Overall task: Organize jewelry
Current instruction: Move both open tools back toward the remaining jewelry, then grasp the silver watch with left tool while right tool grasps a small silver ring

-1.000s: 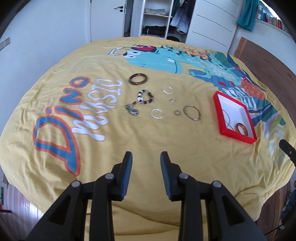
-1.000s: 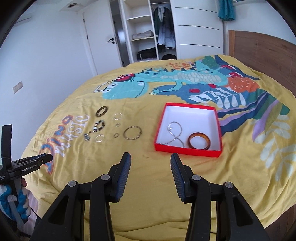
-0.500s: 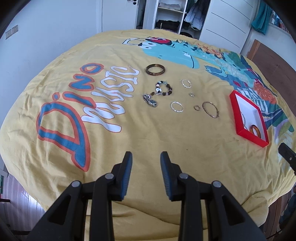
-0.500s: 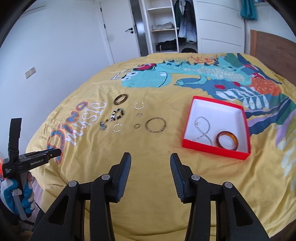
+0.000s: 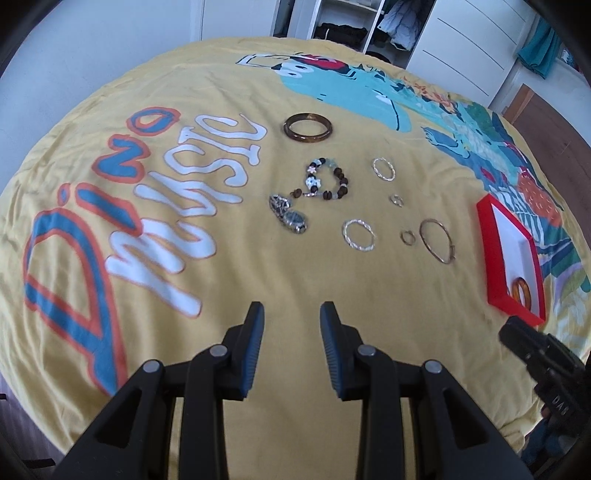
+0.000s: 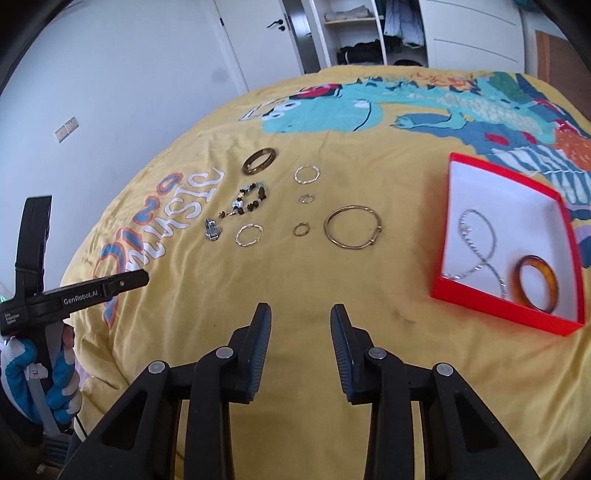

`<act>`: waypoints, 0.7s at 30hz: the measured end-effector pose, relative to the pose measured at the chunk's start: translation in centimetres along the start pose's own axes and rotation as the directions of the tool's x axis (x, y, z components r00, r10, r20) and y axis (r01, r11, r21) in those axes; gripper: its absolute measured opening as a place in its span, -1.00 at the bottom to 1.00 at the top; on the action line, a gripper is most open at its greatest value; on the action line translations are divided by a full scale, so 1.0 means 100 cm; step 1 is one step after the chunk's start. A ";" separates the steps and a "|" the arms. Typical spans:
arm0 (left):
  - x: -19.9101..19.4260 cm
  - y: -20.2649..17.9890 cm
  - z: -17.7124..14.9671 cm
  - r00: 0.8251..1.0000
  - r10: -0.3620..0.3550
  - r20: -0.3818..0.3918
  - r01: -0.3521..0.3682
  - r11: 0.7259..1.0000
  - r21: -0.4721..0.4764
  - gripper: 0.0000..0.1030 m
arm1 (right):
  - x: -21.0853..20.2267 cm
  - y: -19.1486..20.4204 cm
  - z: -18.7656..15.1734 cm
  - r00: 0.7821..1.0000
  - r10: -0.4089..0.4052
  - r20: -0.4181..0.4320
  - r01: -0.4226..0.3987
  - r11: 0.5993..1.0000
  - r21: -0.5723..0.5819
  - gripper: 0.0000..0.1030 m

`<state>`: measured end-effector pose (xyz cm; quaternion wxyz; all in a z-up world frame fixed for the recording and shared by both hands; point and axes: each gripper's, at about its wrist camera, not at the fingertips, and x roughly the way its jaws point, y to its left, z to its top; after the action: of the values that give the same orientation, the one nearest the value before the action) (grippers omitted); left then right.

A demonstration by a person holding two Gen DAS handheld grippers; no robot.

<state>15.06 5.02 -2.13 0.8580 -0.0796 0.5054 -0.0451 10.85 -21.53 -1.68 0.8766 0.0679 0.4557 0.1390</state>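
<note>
Loose jewelry lies on the yellow bedspread: a brown bangle (image 5: 307, 127), a beaded bracelet (image 5: 327, 181), a silver charm (image 5: 290, 216), two twisted silver hoops (image 5: 358, 235), two small rings and a thin gold bangle (image 6: 352, 226). At the right, the red box (image 6: 498, 308) holds a silver chain (image 6: 480, 247) and an amber bangle (image 6: 535, 282). My left gripper (image 5: 291, 314) hovers open before the charm, nothing between its fingers. My right gripper (image 6: 300, 315) hangs short of the gold bangle, its jaws closing on nothing.
The bedspread carries a dinosaur print and "Dino music" lettering (image 5: 147, 206). A gloved hand (image 6: 37, 369) holds the left gripper at the bed's near left edge. A white wall, a door and an open wardrobe (image 6: 362, 33) stand beyond the bed; a wooden headboard is at the right.
Both grippers have come down and forward toward the bed, so the jewelry and the red box look larger. The right jaws stand a little narrower than before.
</note>
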 end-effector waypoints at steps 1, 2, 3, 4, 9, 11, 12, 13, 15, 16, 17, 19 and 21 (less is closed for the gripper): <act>0.005 -0.001 0.005 1.000 0.001 0.000 -0.001 1.000 -0.003 -0.42 | 0.009 0.000 0.003 1.000 0.007 -0.009 -0.007 1.000 -0.003 -0.38; 0.013 -0.002 0.012 1.000 0.001 0.000 -0.001 1.000 -0.010 -0.42 | 0.019 0.001 0.007 1.000 0.017 -0.017 -0.017 1.000 -0.007 -0.41; 0.019 -0.002 0.017 1.000 -0.001 0.000 0.001 1.000 -0.017 -0.42 | 0.026 0.001 0.010 0.999 0.023 -0.022 -0.024 1.000 -0.011 -0.42; 0.025 -0.002 0.022 1.000 -0.003 0.000 0.003 1.000 -0.024 -0.42 | 0.035 0.001 0.013 0.999 0.031 -0.028 -0.032 0.999 -0.015 -0.42; 0.052 0.001 0.045 1.000 -0.002 -0.001 0.002 0.999 -0.053 -0.42 | 0.075 -0.003 0.025 0.996 0.068 -0.060 -0.068 0.998 0.006 -0.42; 0.060 0.003 0.051 1.000 -0.003 -0.006 0.003 0.998 -0.066 -0.42 | 0.090 -0.005 0.029 0.995 0.077 -0.070 -0.077 0.997 0.014 -0.42; 0.065 0.004 0.054 1.000 -0.006 -0.009 0.005 0.997 -0.073 -0.42 | 0.095 -0.006 0.030 0.994 0.080 -0.075 -0.079 0.997 0.017 -0.42; 0.069 0.005 0.057 1.000 -0.012 -0.012 0.011 0.997 -0.079 -0.42 | 0.100 -0.007 0.031 0.993 0.083 -0.079 -0.081 0.996 0.021 -0.42; 0.076 0.005 0.060 0.999 -0.026 -0.020 0.025 0.996 -0.086 -0.42 | 0.110 -0.009 0.033 0.992 0.088 -0.085 -0.085 0.996 0.030 -0.42; 0.079 0.005 0.061 0.999 -0.027 -0.023 0.025 0.996 -0.086 -0.42 | 0.114 -0.009 0.034 0.992 0.089 -0.087 -0.086 0.996 0.033 -0.42; 0.083 0.004 0.063 0.999 -0.029 -0.029 0.026 0.996 -0.085 -0.42 | 0.117 -0.010 0.035 0.992 0.091 -0.086 -0.088 0.995 0.035 -0.42; 0.090 0.004 0.064 0.999 -0.030 -0.038 0.026 0.996 -0.088 -0.42 | 0.120 -0.011 0.037 0.992 0.093 -0.082 -0.090 0.995 0.036 -0.42; 0.097 0.004 0.065 0.999 -0.024 -0.048 0.020 0.996 -0.092 -0.42 | 0.124 -0.012 0.043 0.992 0.095 -0.078 -0.092 0.995 0.036 -0.42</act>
<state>25.48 4.46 -7.43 0.8402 -0.1232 0.5270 -0.0333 21.30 -18.84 -9.18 0.8491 0.0980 0.4886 0.1751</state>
